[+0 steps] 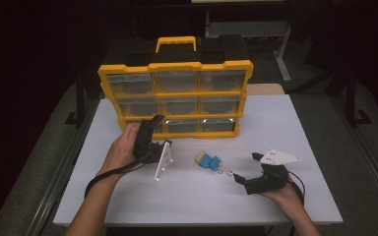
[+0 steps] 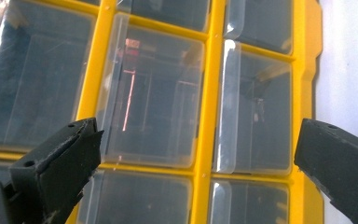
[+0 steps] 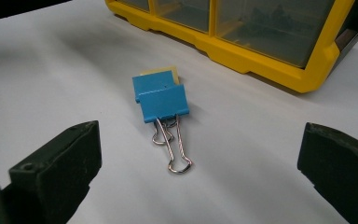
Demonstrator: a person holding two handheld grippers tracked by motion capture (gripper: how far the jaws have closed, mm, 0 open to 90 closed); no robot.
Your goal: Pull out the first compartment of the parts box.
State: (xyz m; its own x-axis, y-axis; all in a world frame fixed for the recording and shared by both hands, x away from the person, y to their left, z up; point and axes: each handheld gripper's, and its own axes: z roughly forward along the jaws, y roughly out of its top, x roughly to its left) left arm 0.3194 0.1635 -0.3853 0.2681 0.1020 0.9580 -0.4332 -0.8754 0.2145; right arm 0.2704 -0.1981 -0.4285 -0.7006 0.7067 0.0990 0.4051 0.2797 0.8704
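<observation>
Organizer [image 1: 177,93]: upper centre of the high view, upright on the table's [image 1: 285,128] far half.
Binder clips [image 1: 208,161]: centre frame, on the table before the organizer, lower right of its bottom edge.
Left gripper [image 1: 150,125]: left of centre, at the organizer's bottom-left drawer.
Right gripper [image 1: 246,172]: lower right, just right of the clips.

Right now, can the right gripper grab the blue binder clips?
Probably yes. The right gripper is open and points straight at the blue binder clips, which lie on bare white table just ahead of its jaws. Nothing lies between them, and the wire handles face it.
</observation>
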